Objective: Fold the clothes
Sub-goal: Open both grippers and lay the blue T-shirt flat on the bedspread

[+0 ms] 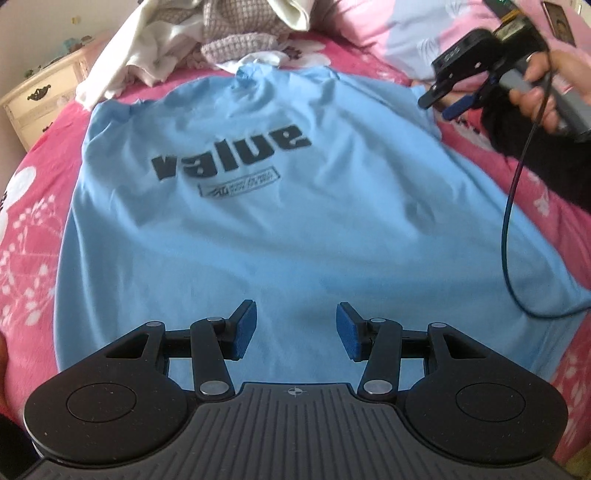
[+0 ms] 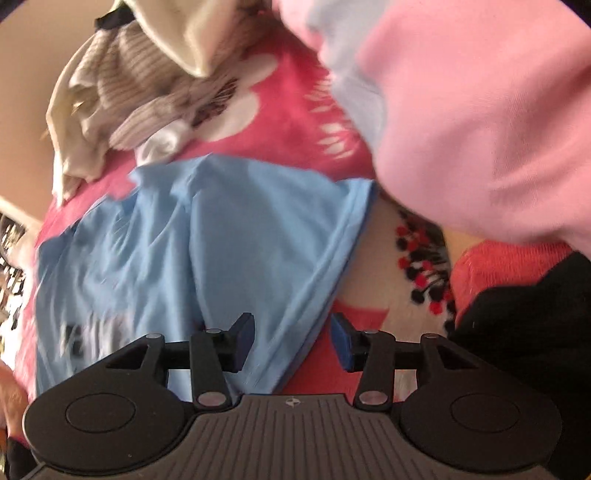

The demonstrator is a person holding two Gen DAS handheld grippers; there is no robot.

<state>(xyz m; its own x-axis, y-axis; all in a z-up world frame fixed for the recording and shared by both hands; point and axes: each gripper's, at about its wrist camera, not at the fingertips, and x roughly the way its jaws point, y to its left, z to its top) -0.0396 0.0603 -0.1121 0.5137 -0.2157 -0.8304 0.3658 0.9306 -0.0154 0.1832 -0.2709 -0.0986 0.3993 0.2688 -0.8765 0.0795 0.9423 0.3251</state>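
Note:
A light blue T-shirt [image 1: 280, 206] printed "value" lies spread flat on the pink flowered bedcover [image 1: 29, 240], collar at the far end. My left gripper [image 1: 294, 332] hovers over the shirt's near part, open, with nothing between its blue pads. At the far right a hand holds my right gripper [image 1: 437, 107] by the shirt's right shoulder. In the blurred right wrist view the blue sleeve [image 2: 258, 229] lies under my right gripper [image 2: 293, 341]. Its jaws stand apart and the sleeve's hem runs below the gap, with neither pad pressing on it.
A heap of white and checked clothes [image 1: 221, 33] sits beyond the collar. A pink quilt [image 2: 480, 129] rises at the right, with black cloth [image 1: 535, 155] beside it. A cream dresser [image 1: 40, 99] stands at the left. A dark cable [image 1: 511, 221] hangs across the shirt's right side.

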